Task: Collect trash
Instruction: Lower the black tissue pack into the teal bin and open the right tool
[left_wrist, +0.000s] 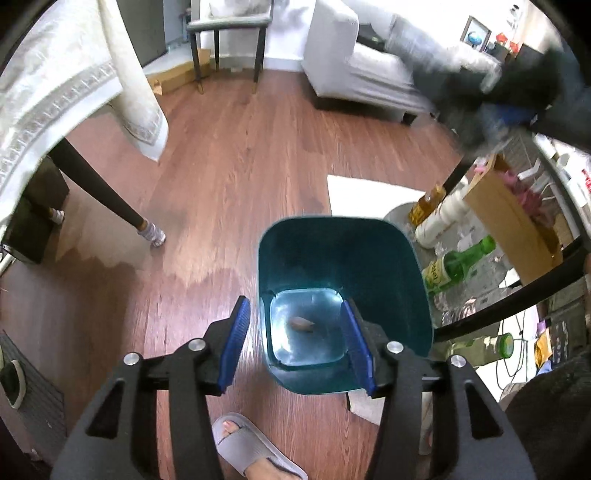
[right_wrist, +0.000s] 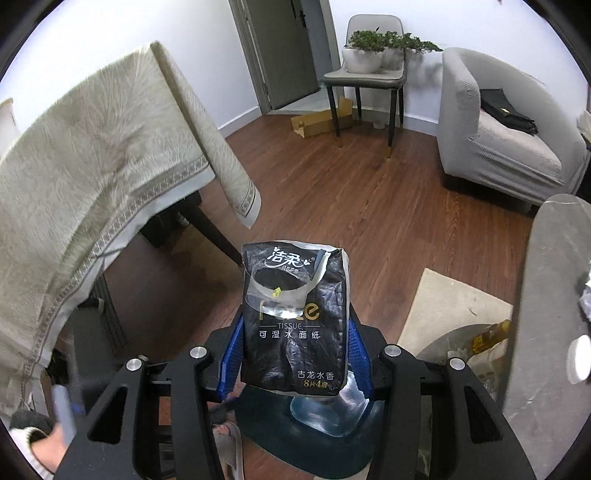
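Tissue pack (right_wrist: 295, 317) in right claw (right_wrist: 295, 354) only.

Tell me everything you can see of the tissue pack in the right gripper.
The tissue pack is a soft black plastic wrapper, crinkled and glossy, printed with white Chinese text, "TISSUE" and gold lettering. Its clear oval opening flap near the top is peeled partly loose. It stands upright, clamped at its lower sides by the right gripper, above the teal trash bin.

Crumpled black tissue pack (right_wrist: 295, 317) upright above the open teal bin (left_wrist: 369, 251).
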